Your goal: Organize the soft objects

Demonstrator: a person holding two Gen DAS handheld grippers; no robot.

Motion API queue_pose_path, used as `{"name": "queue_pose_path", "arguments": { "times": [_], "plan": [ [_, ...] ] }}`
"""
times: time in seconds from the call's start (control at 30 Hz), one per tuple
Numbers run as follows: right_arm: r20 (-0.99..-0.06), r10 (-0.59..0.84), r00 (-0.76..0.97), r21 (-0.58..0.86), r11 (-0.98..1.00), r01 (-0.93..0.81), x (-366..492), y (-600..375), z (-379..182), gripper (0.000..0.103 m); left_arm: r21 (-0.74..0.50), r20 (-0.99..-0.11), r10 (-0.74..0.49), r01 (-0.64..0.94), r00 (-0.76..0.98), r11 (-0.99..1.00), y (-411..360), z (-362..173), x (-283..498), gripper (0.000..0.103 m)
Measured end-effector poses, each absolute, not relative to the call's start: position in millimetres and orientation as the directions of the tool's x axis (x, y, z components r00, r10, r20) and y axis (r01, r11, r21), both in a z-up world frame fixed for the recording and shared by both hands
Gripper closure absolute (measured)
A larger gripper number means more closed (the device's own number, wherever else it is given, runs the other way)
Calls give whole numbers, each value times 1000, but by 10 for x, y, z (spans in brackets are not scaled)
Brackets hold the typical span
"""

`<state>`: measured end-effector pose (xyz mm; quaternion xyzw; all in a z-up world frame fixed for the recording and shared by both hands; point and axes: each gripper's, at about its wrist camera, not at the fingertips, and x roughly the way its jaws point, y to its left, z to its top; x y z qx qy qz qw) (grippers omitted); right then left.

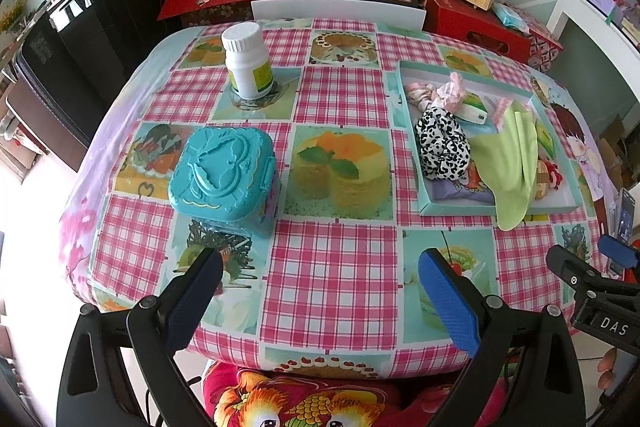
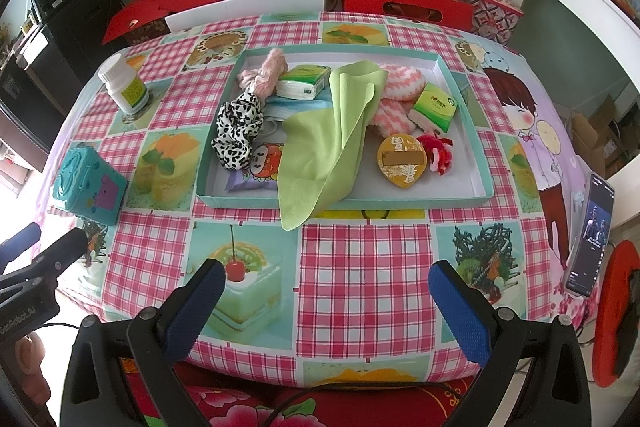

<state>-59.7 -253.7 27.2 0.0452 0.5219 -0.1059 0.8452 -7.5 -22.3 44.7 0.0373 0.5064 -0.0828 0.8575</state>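
Green cloth (image 2: 332, 131) lies draped over the front wall of a shallow tray (image 2: 464, 83) on the checked tablecloth (image 2: 360, 267), among a spotted scrunchie (image 2: 238, 131) and tissue packs (image 2: 304, 81). Light and limp, it will likely sag when lifted; the overhanging corner looks the easiest place to pinch. Both the left gripper (image 1: 320, 291) and right gripper (image 2: 326, 301) hover near the table's edge, jaws wide apart, holding nothing.
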Motion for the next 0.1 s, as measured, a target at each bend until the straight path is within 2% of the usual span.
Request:
{"name": "queue_pose_path", "arguments": {
  "times": [0.1],
  "plan": [
    [-892, -132, 433, -35, 973, 227, -596, -2535, 273, 0, -23, -874, -107, 180, 473, 983, -220, 453, -73, 5]
  ]
}}
